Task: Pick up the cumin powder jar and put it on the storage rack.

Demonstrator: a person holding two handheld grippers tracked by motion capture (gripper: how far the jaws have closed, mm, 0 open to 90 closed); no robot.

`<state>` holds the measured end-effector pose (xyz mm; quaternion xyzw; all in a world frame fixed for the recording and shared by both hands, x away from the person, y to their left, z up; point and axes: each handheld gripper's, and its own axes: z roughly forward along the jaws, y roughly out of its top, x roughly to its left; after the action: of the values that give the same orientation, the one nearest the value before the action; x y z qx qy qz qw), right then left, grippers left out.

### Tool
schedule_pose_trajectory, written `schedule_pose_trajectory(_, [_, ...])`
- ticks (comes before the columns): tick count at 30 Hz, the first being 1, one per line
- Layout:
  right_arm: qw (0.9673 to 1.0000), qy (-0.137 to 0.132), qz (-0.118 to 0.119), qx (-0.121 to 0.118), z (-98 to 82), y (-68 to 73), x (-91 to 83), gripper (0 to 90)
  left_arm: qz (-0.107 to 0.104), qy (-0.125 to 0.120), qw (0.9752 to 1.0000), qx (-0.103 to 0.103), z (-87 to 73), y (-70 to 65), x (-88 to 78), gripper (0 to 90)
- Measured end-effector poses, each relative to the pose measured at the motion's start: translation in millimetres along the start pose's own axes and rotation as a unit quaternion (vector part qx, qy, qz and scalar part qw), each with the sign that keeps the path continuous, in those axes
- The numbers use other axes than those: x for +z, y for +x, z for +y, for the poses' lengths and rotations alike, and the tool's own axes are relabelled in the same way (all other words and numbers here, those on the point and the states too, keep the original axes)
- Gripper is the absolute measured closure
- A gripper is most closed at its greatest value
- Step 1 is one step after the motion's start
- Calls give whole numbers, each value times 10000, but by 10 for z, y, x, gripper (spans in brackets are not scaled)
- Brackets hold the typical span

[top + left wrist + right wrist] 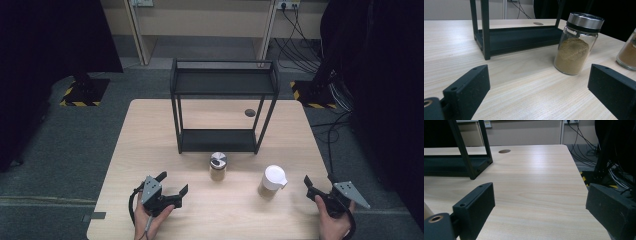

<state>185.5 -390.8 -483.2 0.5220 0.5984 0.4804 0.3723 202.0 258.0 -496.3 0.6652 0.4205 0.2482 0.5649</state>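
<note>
A glass spice jar with a silver lid [218,166] [577,43] stands on the wooden table [150,145] just in front of a black two-tier rack [222,107] [514,37]. To its right stands a second jar with a white lid [272,181], whose edge shows at the right of the left gripper view [627,53]. My left gripper [173,183] [537,92] is open near the table's front left, pointing at the silver-lidded jar, nothing between its jaws. My right gripper [319,180] [539,212] is open at the front right, over bare table.
A round cable hole [250,113] [504,151] lies in the table behind the rack. The table's right edge [576,170] runs close to the right gripper. Cables and stand bases with yellow-black tape [312,97] sit on the floor beyond.
</note>
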Motion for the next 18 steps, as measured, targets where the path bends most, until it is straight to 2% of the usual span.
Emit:
schedule_pose_trajectory(7, [10000,-8,-24,37,-2,3,-1,86,-111,-36,9999,0,-10,1,25,28])
schedule_pose_trajectory(8, [10000,-6,-33,38,-2,5,0,86,-93,-28,9999,100,1,-16,50,25])
schedule_pose_trajectory(12, [10000,-7,-44,82,-2,9,2,86,-221,-89,9997,90,27,-31,125,24])
schedule_pose_trajectory(14, [10000,9,-41,56,5,13,7,86,-314,-89,9995,10,42,-22,166,24])
schedule_pose_trajectory(18, [10000,12,-34,9,5,34,13,86,-391,-102,9991,109,105,-53,270,20])
